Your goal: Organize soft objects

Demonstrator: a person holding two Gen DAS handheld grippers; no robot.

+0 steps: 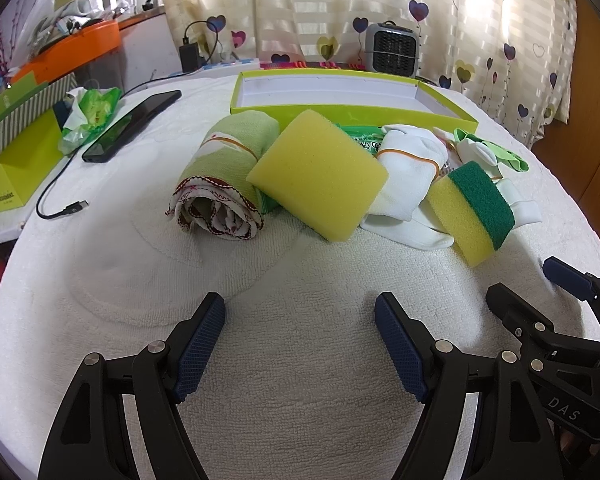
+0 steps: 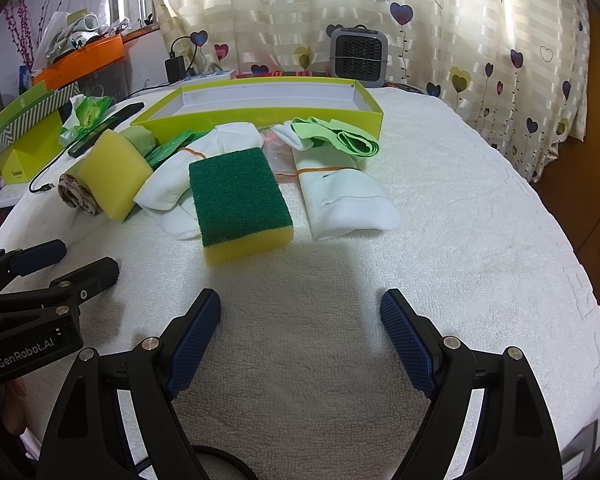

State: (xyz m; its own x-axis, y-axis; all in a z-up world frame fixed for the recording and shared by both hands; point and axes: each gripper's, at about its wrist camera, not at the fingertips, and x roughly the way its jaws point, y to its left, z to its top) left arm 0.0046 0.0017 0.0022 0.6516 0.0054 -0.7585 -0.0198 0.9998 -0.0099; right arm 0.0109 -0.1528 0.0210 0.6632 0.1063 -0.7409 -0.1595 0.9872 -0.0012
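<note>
Soft objects lie in a row on the white towel in front of an empty lime-green tray (image 1: 352,114) (image 2: 260,118). From the left: a rolled green cloth (image 1: 228,172), a plain yellow sponge (image 1: 318,174) (image 2: 114,168), a banded white sock roll (image 1: 408,172) (image 2: 180,172), a green-topped yellow sponge (image 1: 474,210) (image 2: 240,204), and a second banded white roll (image 2: 340,196) with a light green cloth (image 2: 340,138). My left gripper (image 1: 300,332) is open and empty, short of the plain sponge. My right gripper (image 2: 300,328) is open and empty, short of the green-topped sponge.
A black phone (image 1: 134,124) with a loose cable (image 1: 60,208) lies at the left, by a green box (image 1: 16,160) and crumpled wrappers (image 1: 88,114). A small grey heater (image 1: 392,50) (image 2: 358,54) stands behind the tray before the curtain. An orange bin (image 1: 72,50) sits far left.
</note>
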